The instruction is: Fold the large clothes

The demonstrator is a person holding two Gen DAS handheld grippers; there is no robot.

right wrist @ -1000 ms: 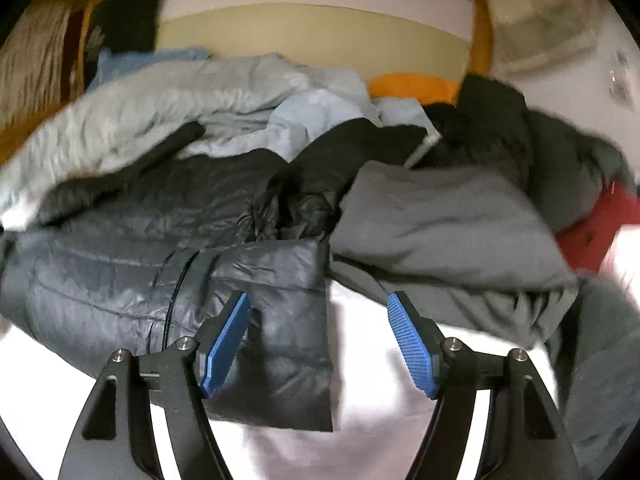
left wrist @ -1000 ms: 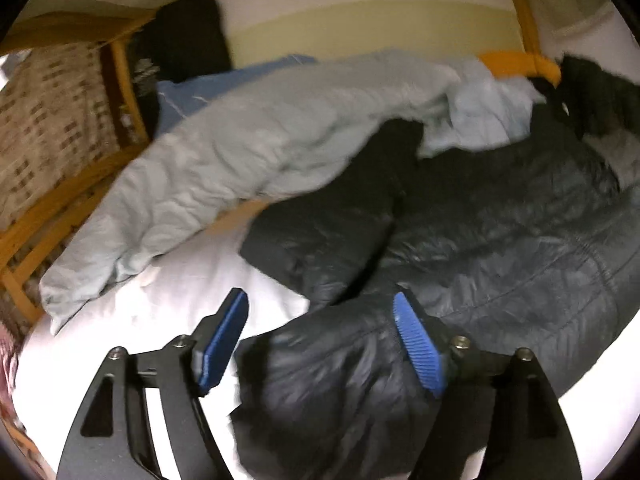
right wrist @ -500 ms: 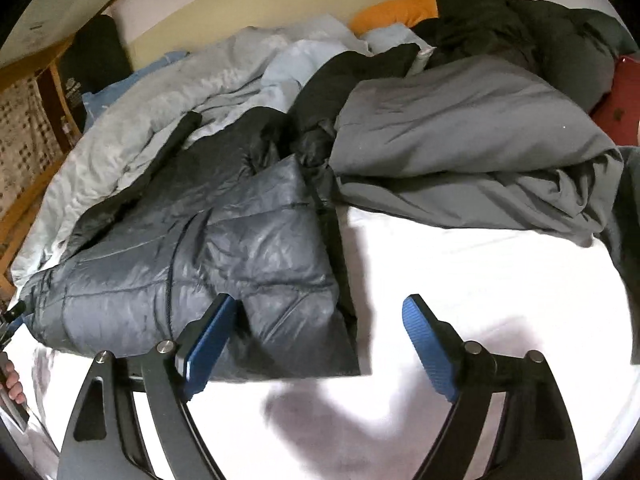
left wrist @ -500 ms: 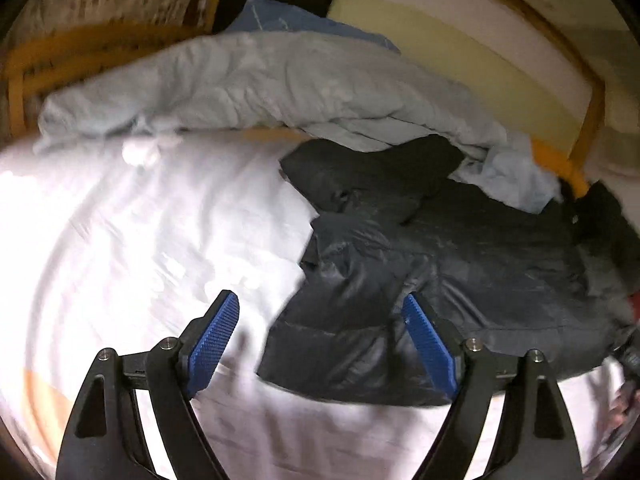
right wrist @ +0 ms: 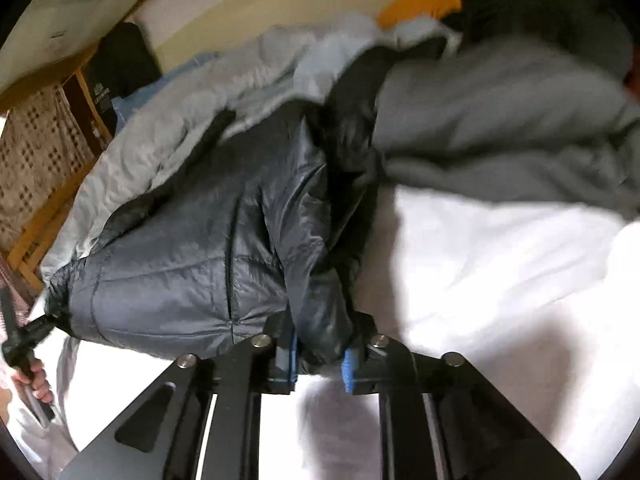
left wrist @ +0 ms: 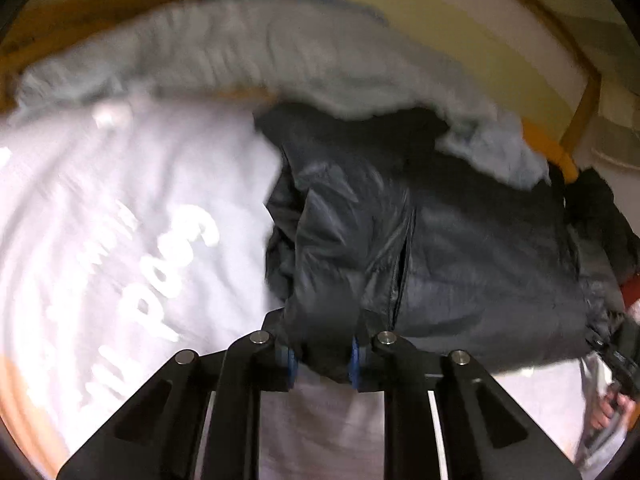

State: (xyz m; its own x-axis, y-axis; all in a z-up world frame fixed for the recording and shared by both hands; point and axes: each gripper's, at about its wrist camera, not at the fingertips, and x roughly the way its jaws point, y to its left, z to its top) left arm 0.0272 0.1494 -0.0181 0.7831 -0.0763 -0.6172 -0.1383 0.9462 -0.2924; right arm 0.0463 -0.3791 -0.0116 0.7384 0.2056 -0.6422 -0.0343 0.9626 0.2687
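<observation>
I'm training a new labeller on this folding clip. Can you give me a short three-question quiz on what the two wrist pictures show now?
1. True or false: the left hand-held gripper has the hem of the dark puffer jacket between its pads.
2. The right hand-held gripper grips which thing? A) grey blanket B) dark puffer jacket C) orange pillow
3. What colour is the sheet under the jacket?

Key: 1 true; 2 B; 3 white.
</observation>
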